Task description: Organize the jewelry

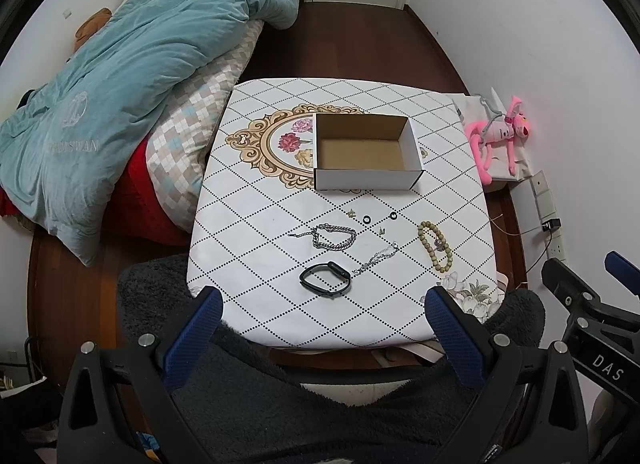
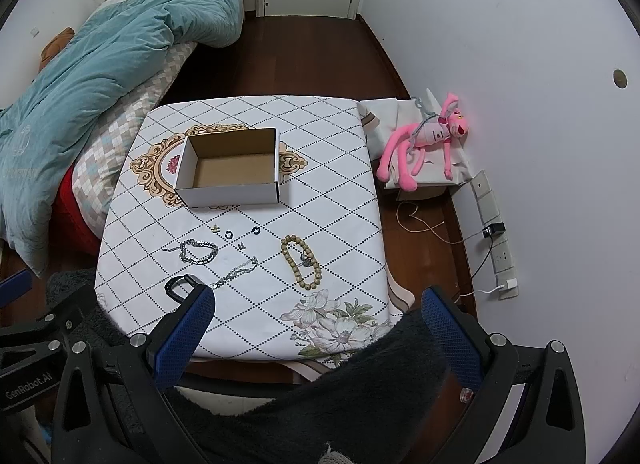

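An empty open cardboard box [image 1: 366, 152] [image 2: 230, 168] stands mid-table. In front of it lie jewelry pieces: a thick silver chain bracelet [image 1: 334, 237] [image 2: 198, 251], a thin silver chain [image 1: 376, 258] [image 2: 236, 273], a wooden bead bracelet [image 1: 435, 247] [image 2: 301, 261], a black wristband [image 1: 326, 279] [image 2: 180, 285], two small black rings [image 1: 366, 219] [image 1: 393, 216] [image 2: 228, 233] [image 2: 255, 230] and two tiny earrings [image 1: 351, 213] [image 1: 381, 230]. My left gripper [image 1: 322, 304] is open and empty above the table's near edge. My right gripper [image 2: 318, 304] is open and empty, to the right of the left.
The small table [image 1: 256, 264] has a white diamond-pattern cloth. A bed with a teal duvet [image 1: 132, 76] lies to the left. A pink plush toy [image 2: 428, 140] lies on a box by the right wall, with cables and sockets [image 2: 500, 248]. A dark fleece covers my lap.
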`<state>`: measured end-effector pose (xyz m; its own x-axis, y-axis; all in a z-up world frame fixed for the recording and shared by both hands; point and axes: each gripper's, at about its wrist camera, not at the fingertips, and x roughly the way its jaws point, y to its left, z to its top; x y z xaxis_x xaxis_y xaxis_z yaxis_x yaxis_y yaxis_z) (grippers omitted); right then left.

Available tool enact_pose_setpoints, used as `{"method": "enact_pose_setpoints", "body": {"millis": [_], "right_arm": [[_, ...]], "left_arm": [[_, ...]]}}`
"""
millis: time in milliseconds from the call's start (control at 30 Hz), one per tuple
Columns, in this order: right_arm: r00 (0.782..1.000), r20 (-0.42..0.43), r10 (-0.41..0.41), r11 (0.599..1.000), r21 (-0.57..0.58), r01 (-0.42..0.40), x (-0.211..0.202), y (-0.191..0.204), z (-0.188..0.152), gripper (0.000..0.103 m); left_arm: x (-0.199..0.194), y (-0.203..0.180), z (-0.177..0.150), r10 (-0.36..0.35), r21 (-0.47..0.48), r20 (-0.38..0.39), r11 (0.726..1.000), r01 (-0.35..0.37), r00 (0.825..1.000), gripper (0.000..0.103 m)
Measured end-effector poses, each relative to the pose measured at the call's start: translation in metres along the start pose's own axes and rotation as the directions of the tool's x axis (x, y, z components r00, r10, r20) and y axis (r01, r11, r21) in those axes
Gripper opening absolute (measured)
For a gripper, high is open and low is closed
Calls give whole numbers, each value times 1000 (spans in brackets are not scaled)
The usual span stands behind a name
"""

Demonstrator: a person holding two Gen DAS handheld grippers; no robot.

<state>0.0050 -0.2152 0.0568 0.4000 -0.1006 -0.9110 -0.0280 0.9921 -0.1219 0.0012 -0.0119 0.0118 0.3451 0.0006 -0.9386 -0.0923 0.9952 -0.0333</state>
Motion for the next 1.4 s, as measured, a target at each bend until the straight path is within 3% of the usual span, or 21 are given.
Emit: {"method": "enact_pose_setpoints", "body": {"millis": [367,600,733,900,1033,1200,1400], "right_arm": [[1000,9,0,1000,13,0,0,0,3,103],[1000,-6,-21,997,80,22,45,-15,24,103],[997,-59,-56,994,93,61,99,-22,30,103],[981,-182,-68,992,91,86,179,-26,19,97],[963,-267,-29,989,132,67,232,-32,-1,86],[952,-307,16,982,184,42,271,-34,-21,72],[953,-304,19,980,194,42,294,-28,-35,57]], "left_arm": [[3,1,3,3,2,22,1000,-3,1000,103],[55,13,28,83,-27,61,996,-82,995,103],[108,24,35,126,-34,-6,991,-126,992,103],[163,35,25,123,-42,-107,991,-128,987,102],[199,39,7,83,-50,-210,994,-95,974,82],[230,42,-13,39,-72,-299,995,-63,953,81],[243,38,-25,0,-76,-325,997,-26,946,68]]}}
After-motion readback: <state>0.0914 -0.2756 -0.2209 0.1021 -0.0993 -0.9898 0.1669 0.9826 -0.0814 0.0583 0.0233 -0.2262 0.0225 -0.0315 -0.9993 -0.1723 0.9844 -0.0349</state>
